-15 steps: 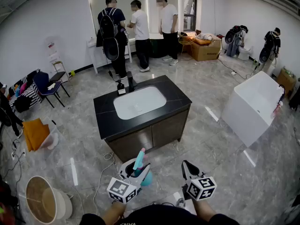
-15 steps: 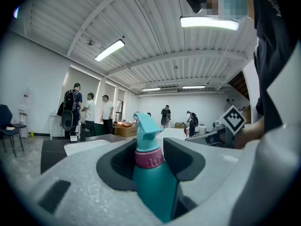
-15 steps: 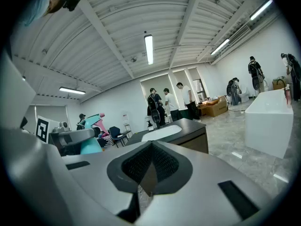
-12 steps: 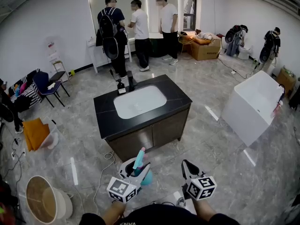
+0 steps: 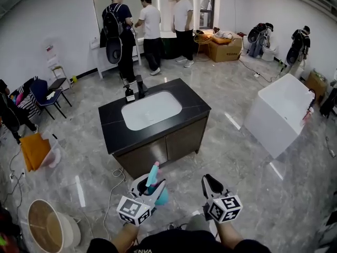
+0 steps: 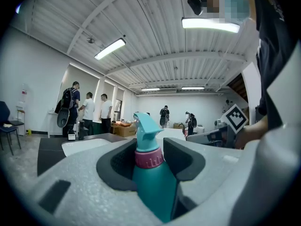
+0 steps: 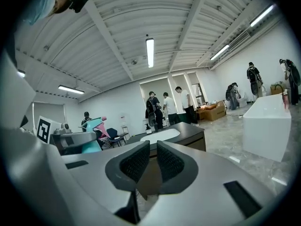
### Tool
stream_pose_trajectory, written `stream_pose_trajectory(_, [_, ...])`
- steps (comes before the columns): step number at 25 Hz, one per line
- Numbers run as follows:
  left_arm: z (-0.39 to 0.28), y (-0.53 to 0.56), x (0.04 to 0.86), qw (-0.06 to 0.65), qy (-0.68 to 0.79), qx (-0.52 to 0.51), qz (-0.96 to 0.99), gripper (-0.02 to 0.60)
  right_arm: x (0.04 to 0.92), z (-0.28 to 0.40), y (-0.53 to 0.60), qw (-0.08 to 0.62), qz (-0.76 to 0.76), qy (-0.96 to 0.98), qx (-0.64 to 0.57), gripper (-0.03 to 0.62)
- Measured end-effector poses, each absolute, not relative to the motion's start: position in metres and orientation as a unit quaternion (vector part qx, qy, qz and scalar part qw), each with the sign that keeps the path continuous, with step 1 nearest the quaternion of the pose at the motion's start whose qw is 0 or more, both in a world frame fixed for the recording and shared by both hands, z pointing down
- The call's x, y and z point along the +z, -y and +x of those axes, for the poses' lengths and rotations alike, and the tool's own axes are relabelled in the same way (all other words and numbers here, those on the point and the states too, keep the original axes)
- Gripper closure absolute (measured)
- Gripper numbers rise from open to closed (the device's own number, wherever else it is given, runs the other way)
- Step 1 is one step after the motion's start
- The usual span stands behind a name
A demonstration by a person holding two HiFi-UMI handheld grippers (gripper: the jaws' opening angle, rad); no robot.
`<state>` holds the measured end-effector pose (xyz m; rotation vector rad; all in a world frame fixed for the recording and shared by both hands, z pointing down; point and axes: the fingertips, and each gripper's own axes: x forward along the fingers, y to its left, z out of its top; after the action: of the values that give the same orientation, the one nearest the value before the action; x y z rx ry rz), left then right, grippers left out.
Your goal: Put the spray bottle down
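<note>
Teal spray bottle (image 5: 153, 179) with a pink collar, head view: upright in the left tongs (image 5: 151, 186), well short of the black bench (image 5: 111, 128), on its near side and over the grey floor (image 5: 247, 167). Right tongs (image 5: 209, 182) hang beside it, equally far from the bench. A white basin (image 5: 151, 110) takes up the middle of the bench top; dark bare strips run either side.

Left gripper view: pads pinch the bottle at the shoulder, just under the collar, nozzle pointing away. Bench shows low and off to the left, beyond the bottle.

Right gripper view: pads drawn together to a slit, nothing pinched. Bench lies ahead, bottle off to the left.

Judgement: carry step, set-down not yet begun. Next move calls for closing on the bench, bringing the bottle over a bare strip beside the basin, lowering it upright until the base bears, then spreading the left tongs.
</note>
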<state>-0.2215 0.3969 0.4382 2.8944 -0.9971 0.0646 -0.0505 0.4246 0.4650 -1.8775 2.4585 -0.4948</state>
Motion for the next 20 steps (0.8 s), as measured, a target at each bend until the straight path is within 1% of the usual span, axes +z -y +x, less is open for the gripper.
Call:
stream_pose_trajectory(3, [-0.212, -0.387, 0.442, 0.044, 0.323, 0.023, 0.945, 0.403, 0.467, -0.041, -0.416, 0.007, -0.599, -0.784, -0.162, 0.549])
stream_pose_trajectory(9, [-0.184, -0.353, 0.444, 0.049, 0.340, 0.026, 0.939, 0.403, 0.473, -0.010, -0.380, 0.004, -0.585, -0.793, -0.173, 0.548])
stream_pose_trajectory(20, [-0.099, -0.273, 0.447, 0.058, 0.382, 0.023, 0.922, 0.403, 0.477, 0.075, -0.291, -0.015, -0.546, -0.818, -0.182, 0.548])
